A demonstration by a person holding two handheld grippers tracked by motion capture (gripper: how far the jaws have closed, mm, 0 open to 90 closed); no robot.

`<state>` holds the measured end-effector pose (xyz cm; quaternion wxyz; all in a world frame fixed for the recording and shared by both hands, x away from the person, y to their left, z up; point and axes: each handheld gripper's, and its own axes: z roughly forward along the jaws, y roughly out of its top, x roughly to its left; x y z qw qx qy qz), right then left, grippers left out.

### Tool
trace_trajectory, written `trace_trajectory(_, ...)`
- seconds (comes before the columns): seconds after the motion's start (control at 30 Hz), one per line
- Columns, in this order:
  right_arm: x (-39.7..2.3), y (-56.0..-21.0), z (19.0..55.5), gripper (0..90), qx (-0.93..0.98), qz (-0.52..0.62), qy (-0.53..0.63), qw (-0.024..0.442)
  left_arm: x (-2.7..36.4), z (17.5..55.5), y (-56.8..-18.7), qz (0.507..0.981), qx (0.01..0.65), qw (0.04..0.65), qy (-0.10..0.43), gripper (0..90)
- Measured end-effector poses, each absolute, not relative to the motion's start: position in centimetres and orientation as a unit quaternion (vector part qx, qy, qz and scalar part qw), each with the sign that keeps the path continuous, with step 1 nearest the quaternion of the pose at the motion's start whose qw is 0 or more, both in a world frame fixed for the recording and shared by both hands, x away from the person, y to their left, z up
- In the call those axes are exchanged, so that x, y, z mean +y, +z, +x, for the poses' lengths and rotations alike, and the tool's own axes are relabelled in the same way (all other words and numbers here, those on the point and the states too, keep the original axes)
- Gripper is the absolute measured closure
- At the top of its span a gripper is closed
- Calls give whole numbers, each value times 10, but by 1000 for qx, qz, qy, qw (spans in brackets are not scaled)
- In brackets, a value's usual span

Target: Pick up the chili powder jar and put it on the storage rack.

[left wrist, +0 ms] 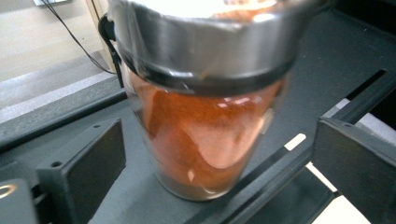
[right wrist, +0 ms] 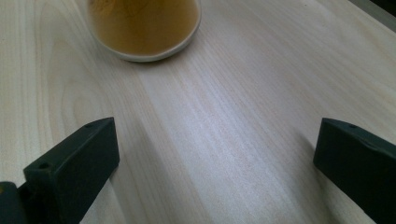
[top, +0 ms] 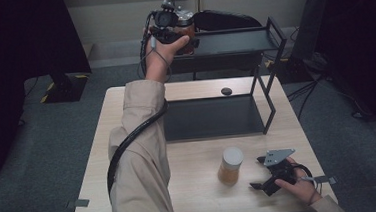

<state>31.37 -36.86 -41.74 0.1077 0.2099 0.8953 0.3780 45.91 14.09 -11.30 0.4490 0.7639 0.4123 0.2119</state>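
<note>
Left tool spread, red jar between its jaws on the shelf; right tool spread, tan jar ahead.

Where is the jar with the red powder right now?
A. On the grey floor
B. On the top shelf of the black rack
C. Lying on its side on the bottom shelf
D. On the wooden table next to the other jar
B: the red-powder jar stands upright on the black rack's top shelf, between the open jaws of the left hand-held gripper, while the other jar is down on the wooden table.
</note>
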Motion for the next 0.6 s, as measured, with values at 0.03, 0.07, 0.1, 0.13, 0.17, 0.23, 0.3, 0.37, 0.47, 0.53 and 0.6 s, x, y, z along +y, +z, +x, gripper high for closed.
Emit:
trace_trajectory(0.03,-369,-417,314,0,895,210,378,107,141,457,-113,766,408,448,215,13)
trace_trajectory(0.07,-368,-417,314,0,895,210,378,107,140,456,-114,767,407,447,216,12)
trace_trajectory(0.1,-369,-417,314,0,895,210,378,107,141,455,-114,767,405,448,215,11)
trace_trajectory(0.13,-369,-417,314,0,895,210,378,108,141,453,-115,768,403,449,216,11)
trace_trajectory(0.17,-368,-417,314,0,895,210,378,107,141,451,-116,767,404,450,214,11)
trace_trajectory(0.23,-369,-417,314,0,895,210,378,108,142,448,-119,764,404,457,211,4)
trace_trajectory(0.3,-369,-417,314,0,895,210,378,108,144,444,-121,763,402,461,209,2)
trace_trajectory(0.37,-369,-417,314,0,895,210,378,108,147,441,-124,762,399,467,205,3)
trace_trajectory(0.47,-369,-417,314,0,895,210,378,108,148,437,-126,765,392,470,201,8)
trace_trajectory(0.53,-369,-417,314,0,895,210,378,108,150,435,-129,766,387,475,197,8)
trace_trajectory(0.6,-369,-417,314,0,895,210,378,108,152,432,-132,767,378,480,196,10)
